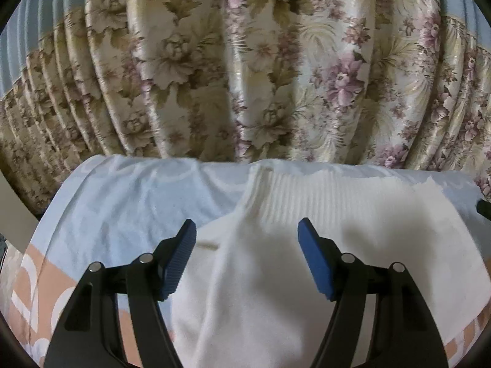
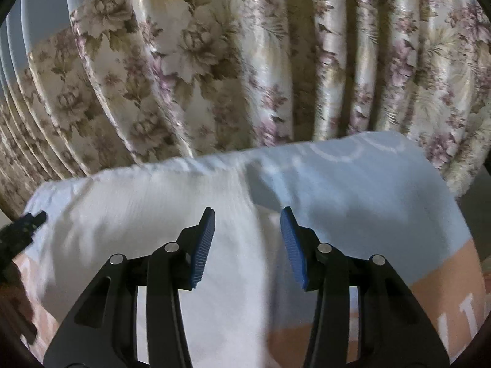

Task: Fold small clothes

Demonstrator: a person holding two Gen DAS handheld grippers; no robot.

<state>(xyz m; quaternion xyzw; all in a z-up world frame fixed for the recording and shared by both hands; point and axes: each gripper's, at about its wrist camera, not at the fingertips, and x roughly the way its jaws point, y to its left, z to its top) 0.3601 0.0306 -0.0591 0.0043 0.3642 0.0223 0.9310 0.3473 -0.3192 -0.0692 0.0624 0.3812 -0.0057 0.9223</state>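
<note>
Left tongs (image 1: 247, 225) and right tongs (image 2: 248, 214) both spread, empty, above white ribbed garment (image 1: 307, 208) lying flat on pale blue-and-peach sheet (image 1: 122, 196). Step: pre-grasp. Next: pinch 2 edges, likely.

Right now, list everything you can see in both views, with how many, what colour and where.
White ribbed knit garment: one, white, spread flat on the sheet under both tools.
Pale blue and peach printed bed sheet: one, blue with peach band and white lettering, covering the surface beneath the garment.
Floral pleated curtain: one, cream with olive and mauve flowers, hanging behind the surface.
Left tool: one, black with blue pads, open above the garment.
Right tool: one, black with blue pads, open above the garment.
</note>
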